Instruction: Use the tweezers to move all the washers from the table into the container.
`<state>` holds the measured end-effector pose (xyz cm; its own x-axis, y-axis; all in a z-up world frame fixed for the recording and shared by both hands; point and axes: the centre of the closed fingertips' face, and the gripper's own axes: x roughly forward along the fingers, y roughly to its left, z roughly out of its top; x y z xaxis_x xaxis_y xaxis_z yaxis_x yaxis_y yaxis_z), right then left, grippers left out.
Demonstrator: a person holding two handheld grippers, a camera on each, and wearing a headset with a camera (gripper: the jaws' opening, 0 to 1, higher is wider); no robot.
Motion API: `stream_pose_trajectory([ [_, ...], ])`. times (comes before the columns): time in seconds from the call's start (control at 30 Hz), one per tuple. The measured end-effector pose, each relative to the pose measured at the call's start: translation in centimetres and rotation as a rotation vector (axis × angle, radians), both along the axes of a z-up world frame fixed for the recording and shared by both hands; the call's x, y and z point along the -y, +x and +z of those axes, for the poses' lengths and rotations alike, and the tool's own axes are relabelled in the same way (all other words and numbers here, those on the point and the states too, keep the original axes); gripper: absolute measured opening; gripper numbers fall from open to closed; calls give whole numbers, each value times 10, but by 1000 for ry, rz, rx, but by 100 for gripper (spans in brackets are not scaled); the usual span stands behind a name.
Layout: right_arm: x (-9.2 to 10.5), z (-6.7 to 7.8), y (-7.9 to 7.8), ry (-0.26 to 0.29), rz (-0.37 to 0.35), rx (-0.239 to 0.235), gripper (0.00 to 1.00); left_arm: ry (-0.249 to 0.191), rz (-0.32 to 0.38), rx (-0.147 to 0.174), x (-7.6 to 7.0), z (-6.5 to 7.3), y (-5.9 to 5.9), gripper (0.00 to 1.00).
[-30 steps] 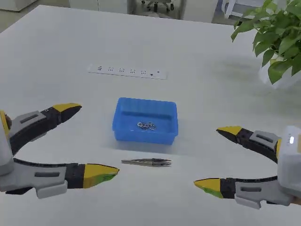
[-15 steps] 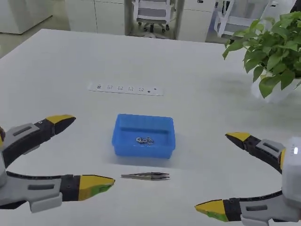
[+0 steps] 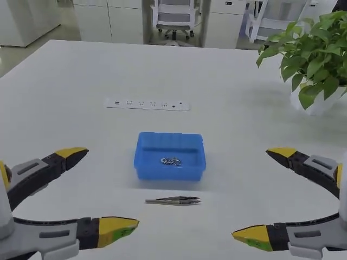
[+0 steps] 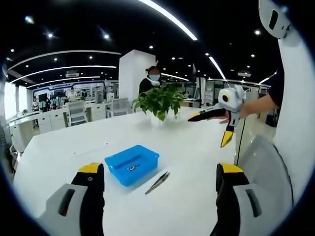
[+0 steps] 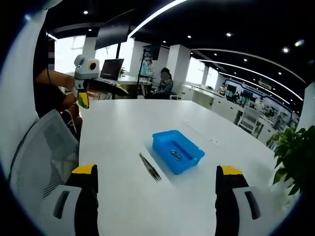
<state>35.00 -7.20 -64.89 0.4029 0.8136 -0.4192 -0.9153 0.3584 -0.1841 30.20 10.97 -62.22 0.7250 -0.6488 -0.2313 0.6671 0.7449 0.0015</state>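
A blue container (image 3: 169, 156) sits mid-table with a few metal washers (image 3: 170, 161) inside it. Silver tweezers (image 3: 172, 201) lie flat on the table just in front of it, untouched. My left gripper (image 3: 97, 190) hovers open at the lower left, well clear of the tweezers. My right gripper (image 3: 268, 195) hovers open at the lower right, also empty. The left gripper view shows the container (image 4: 132, 163), the tweezers (image 4: 158, 182) and the right gripper (image 4: 216, 129) beyond. The right gripper view shows the container (image 5: 177, 150), washers (image 5: 176, 155) and tweezers (image 5: 149, 167).
A white power strip (image 3: 147, 104) lies behind the container. A potted green plant (image 3: 310, 51) stands at the table's far right. Office chairs (image 3: 174, 15) stand beyond the far edge. A grey chair back (image 5: 39, 157) is near the table's front.
The head camera has tilted up, so the table contents sit lower in the picture. Both grippers stay open and drop lower in the view; the tweezers and container have not moved.
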Motion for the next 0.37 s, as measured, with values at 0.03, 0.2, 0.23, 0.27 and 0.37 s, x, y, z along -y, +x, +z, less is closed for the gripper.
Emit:
stream_pose_trajectory([
  [0.03, 0, -1, 0, -4, 1, -3, 100, -4, 2, -1, 0, 0, -1, 100],
  [0.2, -2, 0, -2, -12, 4, 6, 100, -17, 16, -3, 2, 1, -6, 100],
  [0.23, -3, 0, -3, -13, 6, 6, 100, -20, 18, -3, 2, 2, -7, 100],
  [0.27, -3, 0, -3, -13, 6, 5, 100, -22, 20, -2, 2, 2, -8, 100],
  [0.37, -3, 0, -5, -13, 6, 4, 100, -19, 26, -3, 1, 3, -10, 100],
])
